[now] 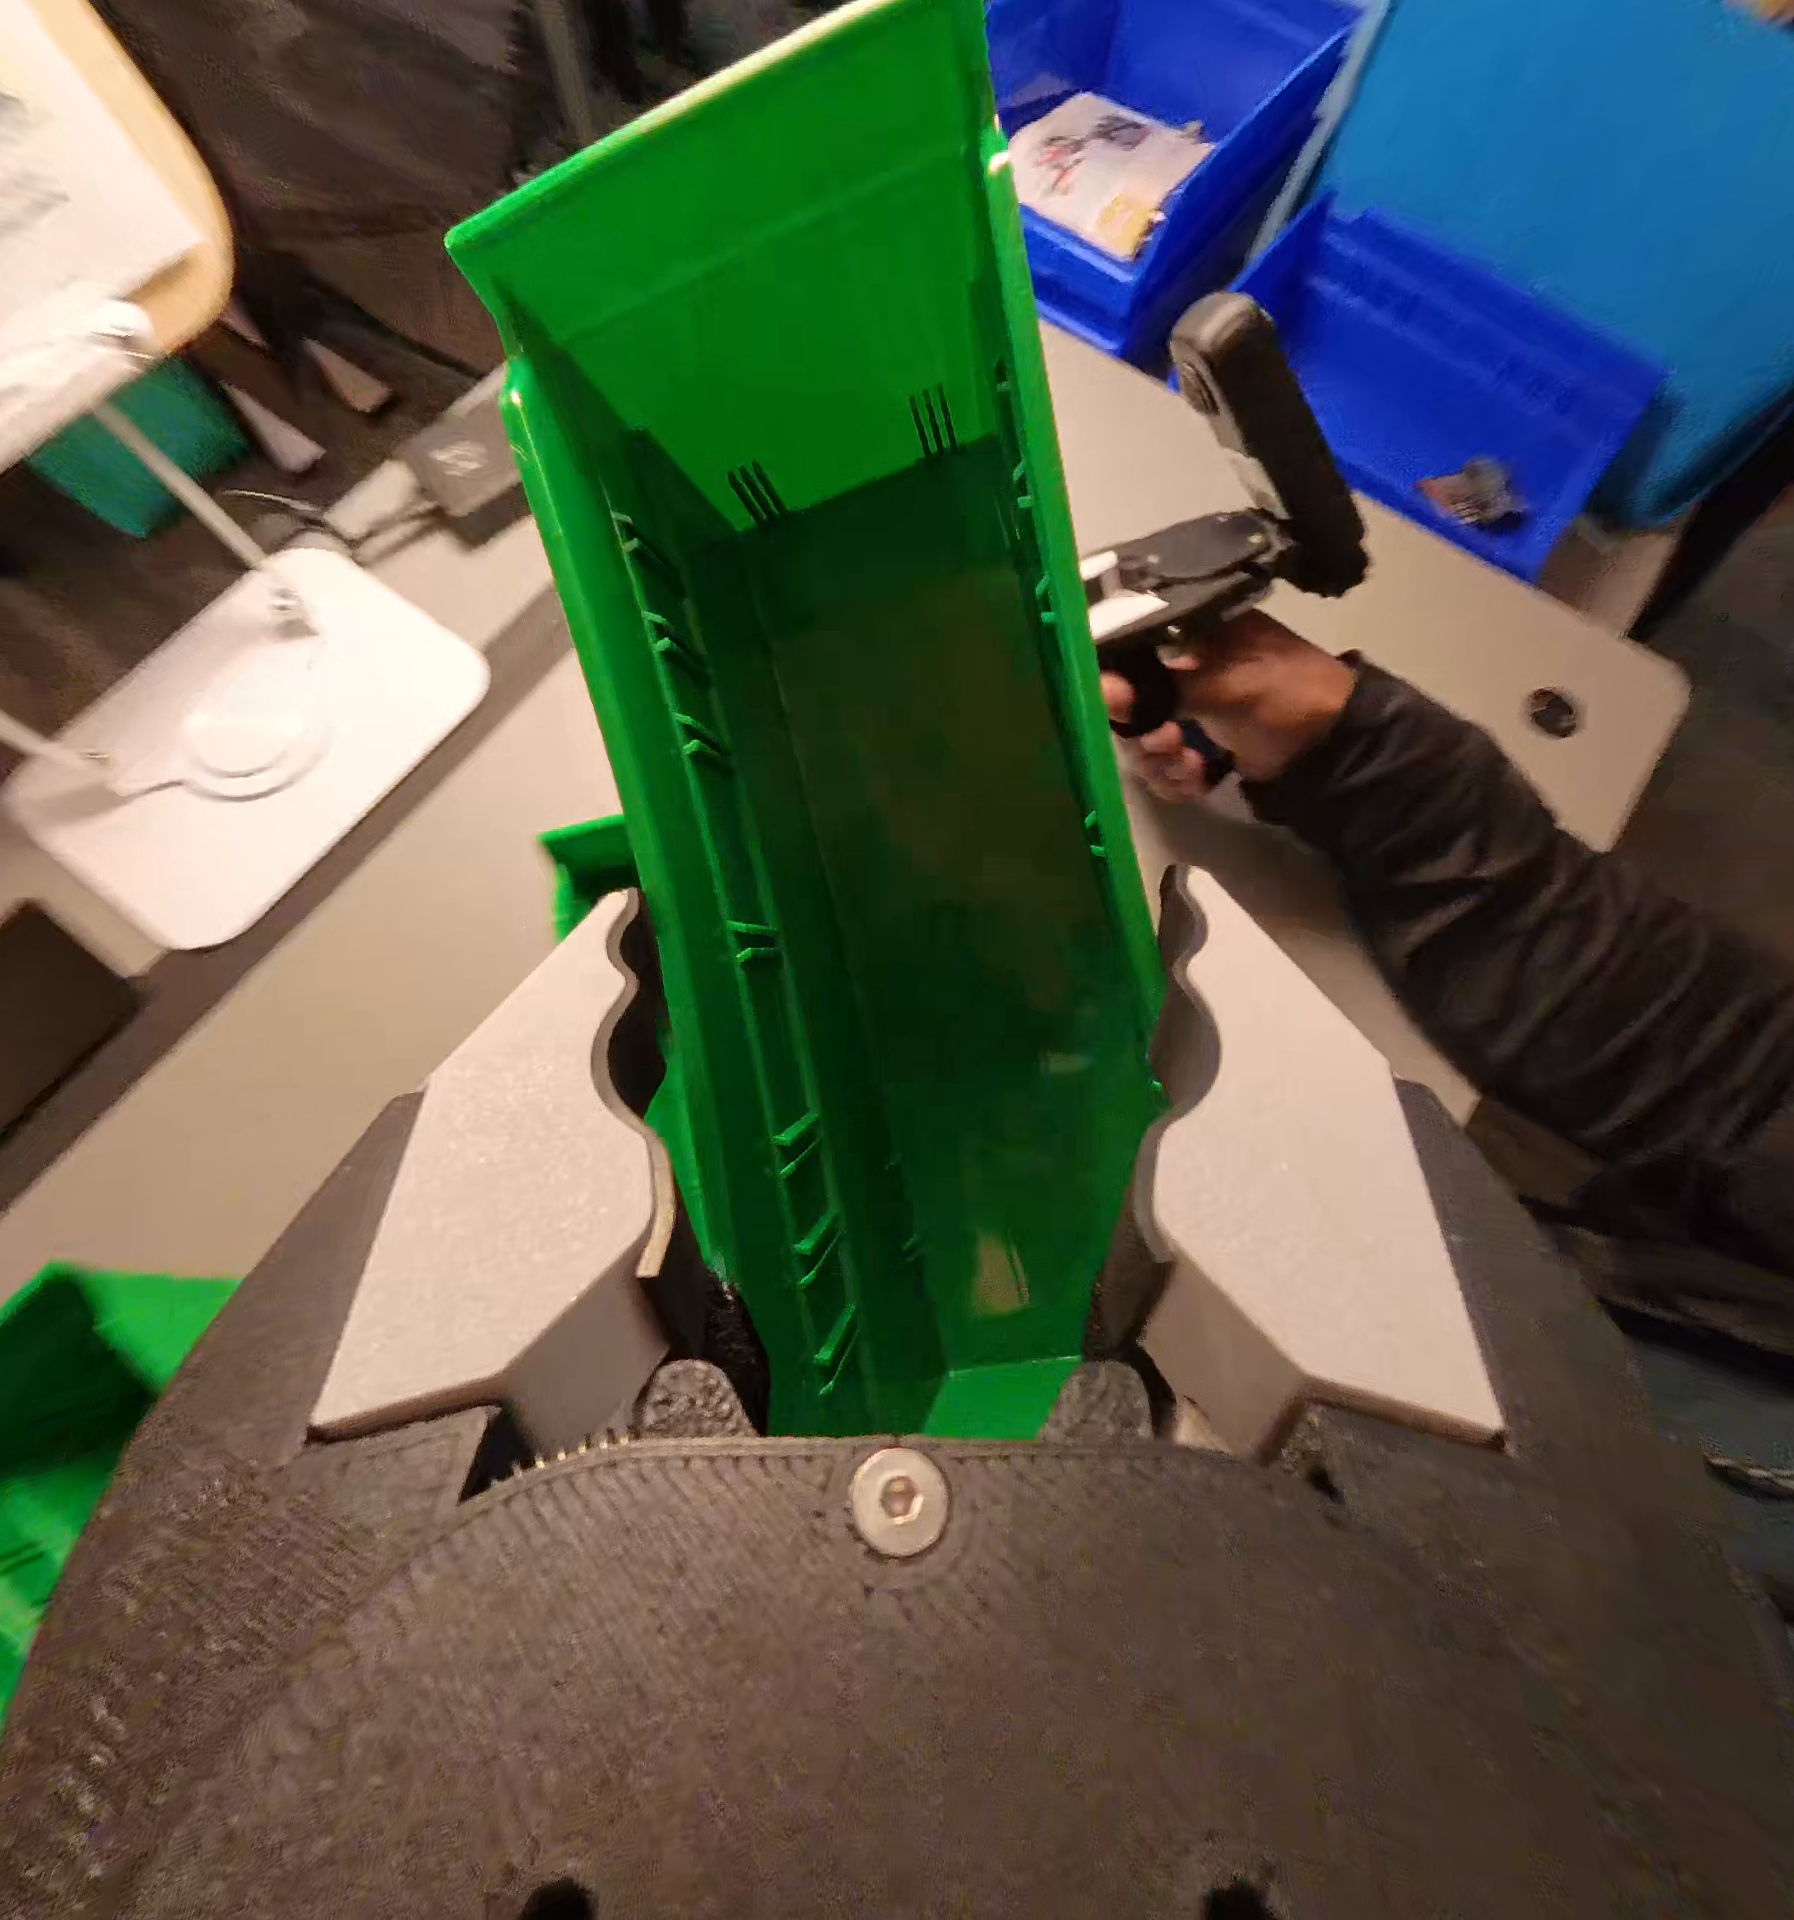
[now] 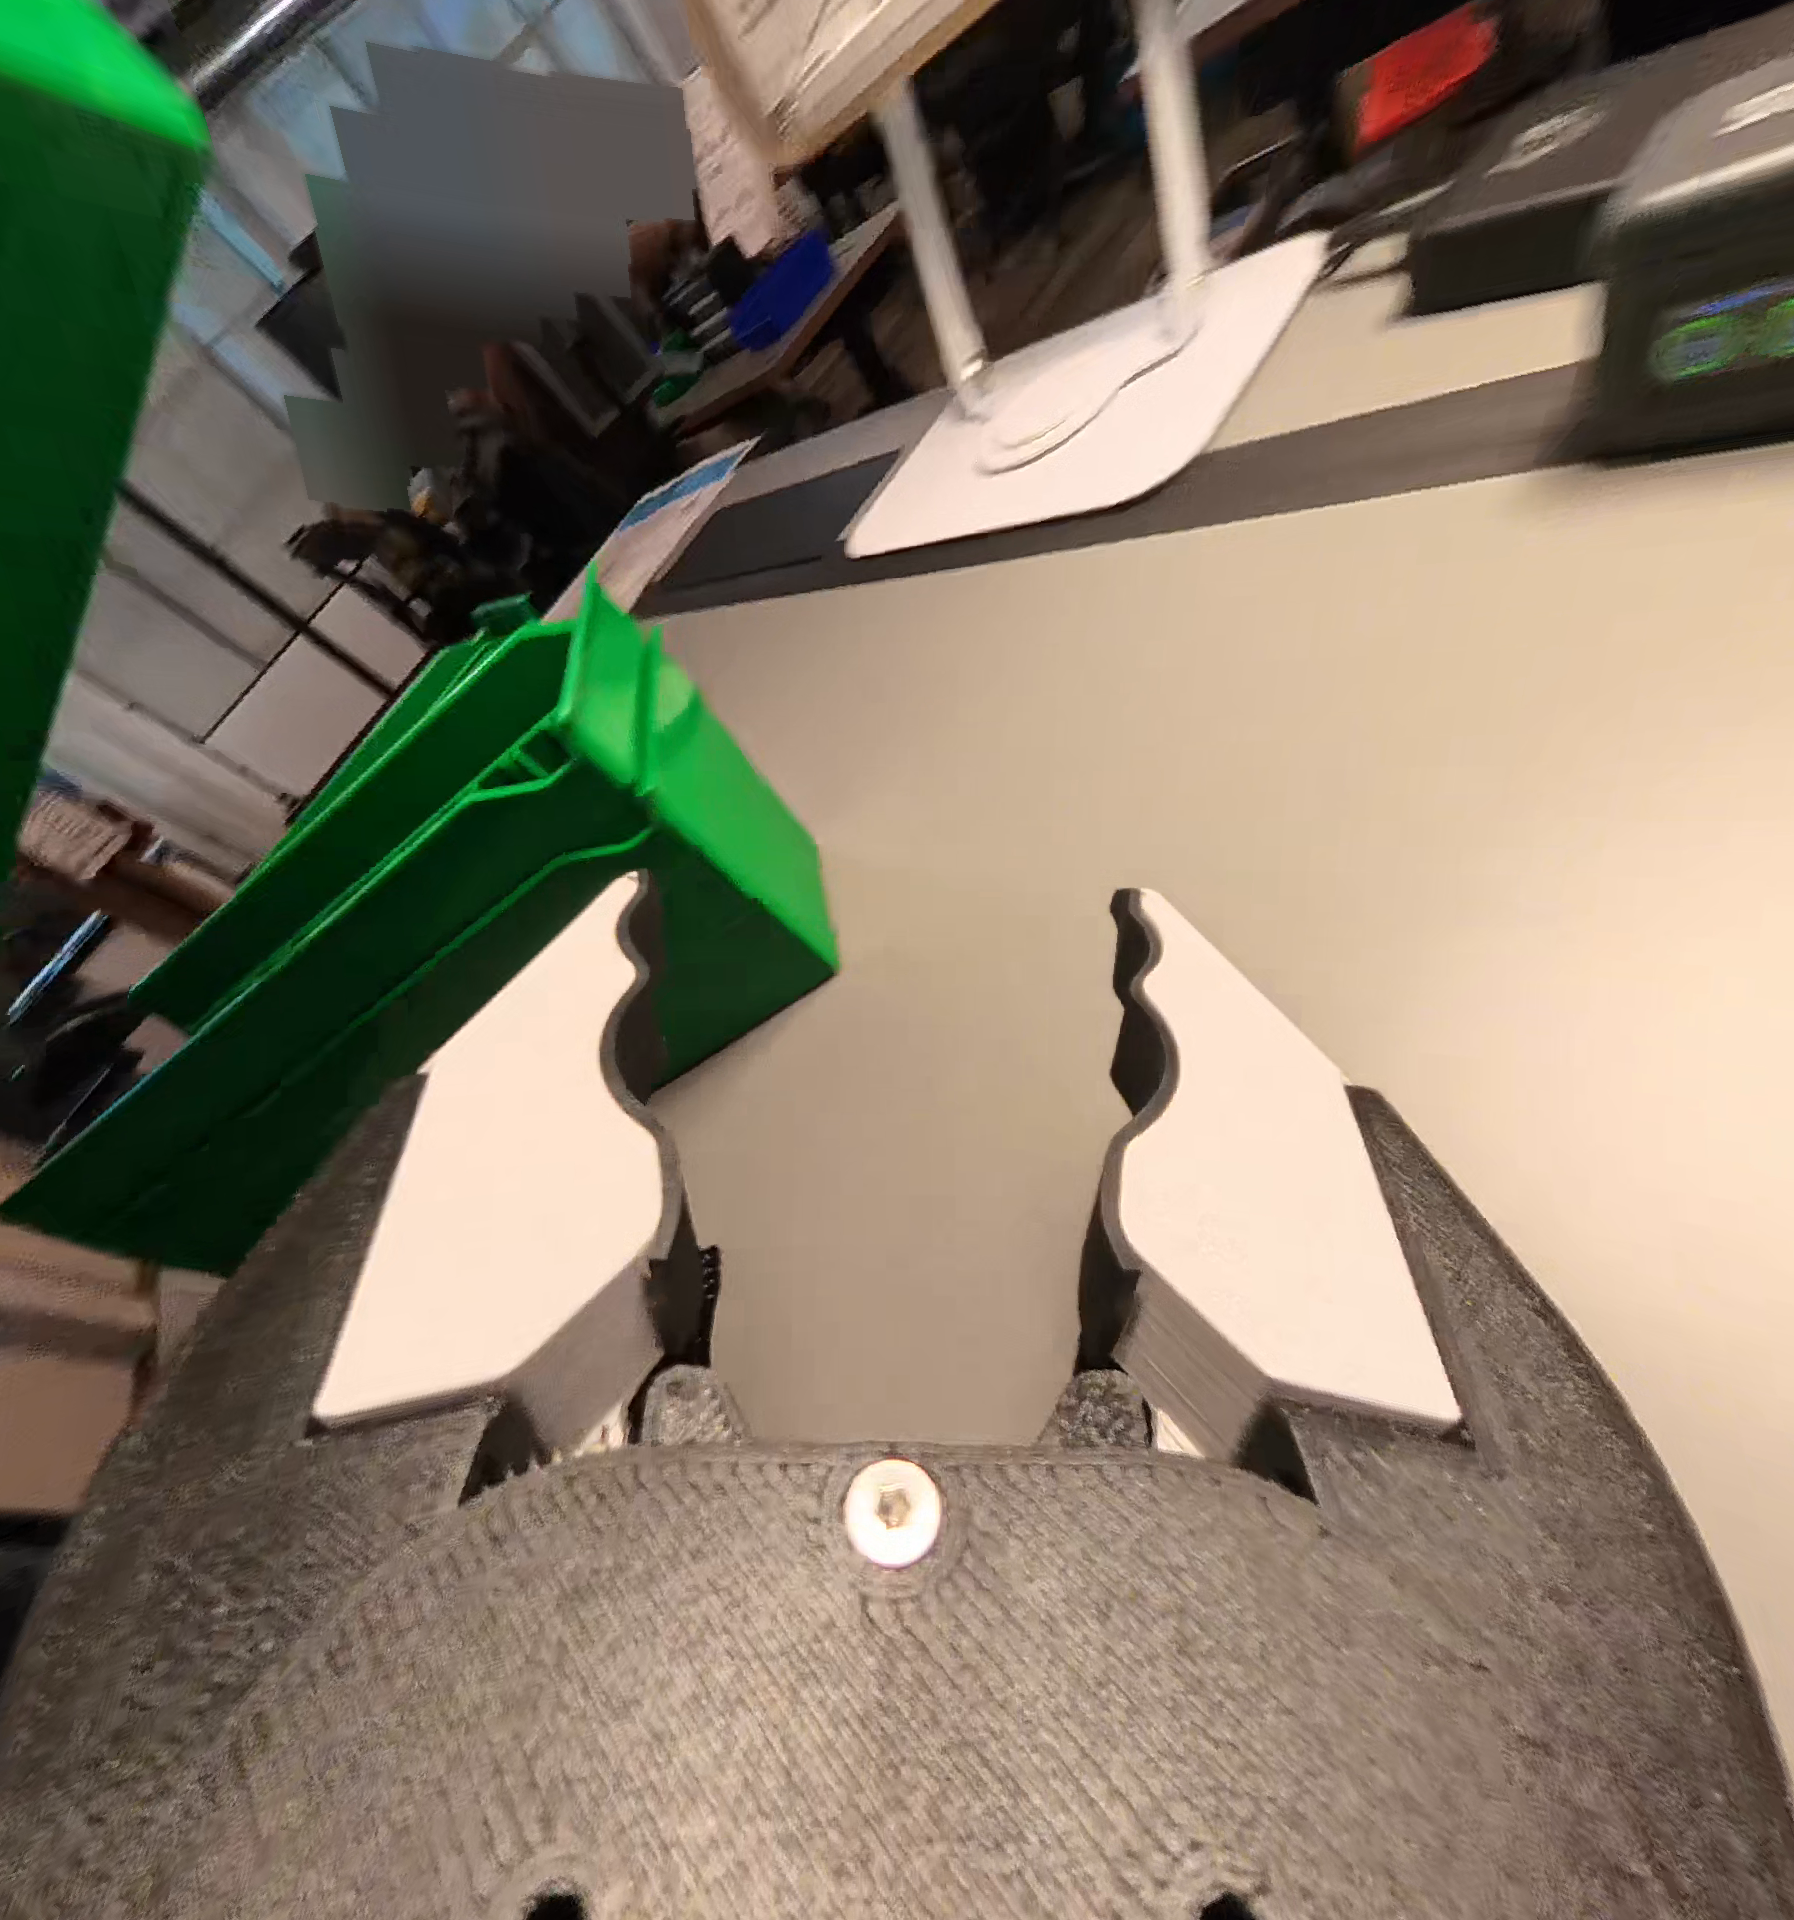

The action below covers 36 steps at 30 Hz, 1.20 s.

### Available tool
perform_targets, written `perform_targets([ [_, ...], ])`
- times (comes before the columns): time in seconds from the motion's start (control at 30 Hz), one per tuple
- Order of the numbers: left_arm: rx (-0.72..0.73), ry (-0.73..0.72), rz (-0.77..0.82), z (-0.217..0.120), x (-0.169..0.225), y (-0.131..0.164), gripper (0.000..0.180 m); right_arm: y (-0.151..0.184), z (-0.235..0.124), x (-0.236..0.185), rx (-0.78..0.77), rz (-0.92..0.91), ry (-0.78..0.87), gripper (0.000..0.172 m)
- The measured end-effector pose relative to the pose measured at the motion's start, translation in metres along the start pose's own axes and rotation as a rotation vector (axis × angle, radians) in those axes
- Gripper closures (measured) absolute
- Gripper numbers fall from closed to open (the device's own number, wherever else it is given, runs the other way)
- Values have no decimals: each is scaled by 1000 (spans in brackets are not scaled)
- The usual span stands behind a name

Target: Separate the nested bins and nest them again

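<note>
The green bin (image 1: 872, 727) stood lengthwise between the fingers of the left gripper (image 1: 898, 997), open side up, both pads pressed against its long walls and its far end raised clear of the grey table (image 1: 249, 1091). Only the right wrist view showed the remaining nested green bins (image 2: 457, 914) resting on the table just beyond the left finger of the right gripper (image 2: 877, 997), whose jaws stood wide with only table between them. Only the left wrist view showed blue bins (image 1: 1288, 208) farther off and the hand (image 1: 1236, 707) on the right gripper's handle.
</note>
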<state>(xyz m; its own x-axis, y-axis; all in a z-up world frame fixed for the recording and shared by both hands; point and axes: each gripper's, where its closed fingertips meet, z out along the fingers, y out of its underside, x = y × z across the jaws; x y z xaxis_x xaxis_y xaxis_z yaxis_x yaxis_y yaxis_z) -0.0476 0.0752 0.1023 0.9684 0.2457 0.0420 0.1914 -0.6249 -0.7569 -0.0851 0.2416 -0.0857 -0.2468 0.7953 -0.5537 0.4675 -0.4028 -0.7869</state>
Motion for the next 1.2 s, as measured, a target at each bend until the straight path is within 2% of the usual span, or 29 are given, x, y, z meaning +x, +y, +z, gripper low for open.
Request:
perform_targets([
  [0.1, -6, 83, -61, 41, 30, -2, 85, -17, -39, 45, 84, 38, 137, 83],
  [0.2, -48, 126, -118, 92, 51, 0, 84, -18, -75, 89, 143, 105, 232, 83],
  [0.37, -158, 115, -116, 174, 76, 16, 83, -22, -124, 125, 277, 202, 284, 83],
  [0.5, -226, 64, -96, 221, 83, 36, 82, -22, -139, 132, 307, 188, 328, 82],
  [0.63, -207, 45, -118, 245, 88, 42, 76, -16, -130, 129, 268, 170, 322, 82],
  [0.8, -139, 42, -190, 249, 89, 37, 67, -13, -129, 130, 262, 173, 328, 82],
  [0.93, -35, 125, -257, 230, 97, 29, 66, -11, -130, 132, 260, 179, 336, 82],
  [1.0, 21, 192, -286, 206, 101, 22, 66, -11, -130, 132, 265, 181, 338, 83],
  [1.1, 89, 254, -275, 152, 99, 17, 67, -10, -135, 132, 271, 187, 347, 83],
  [1.2, 148, 168, -193, 93, 60, 27, 67, -10, -147, 121, 294, 177, 345, 83],
])
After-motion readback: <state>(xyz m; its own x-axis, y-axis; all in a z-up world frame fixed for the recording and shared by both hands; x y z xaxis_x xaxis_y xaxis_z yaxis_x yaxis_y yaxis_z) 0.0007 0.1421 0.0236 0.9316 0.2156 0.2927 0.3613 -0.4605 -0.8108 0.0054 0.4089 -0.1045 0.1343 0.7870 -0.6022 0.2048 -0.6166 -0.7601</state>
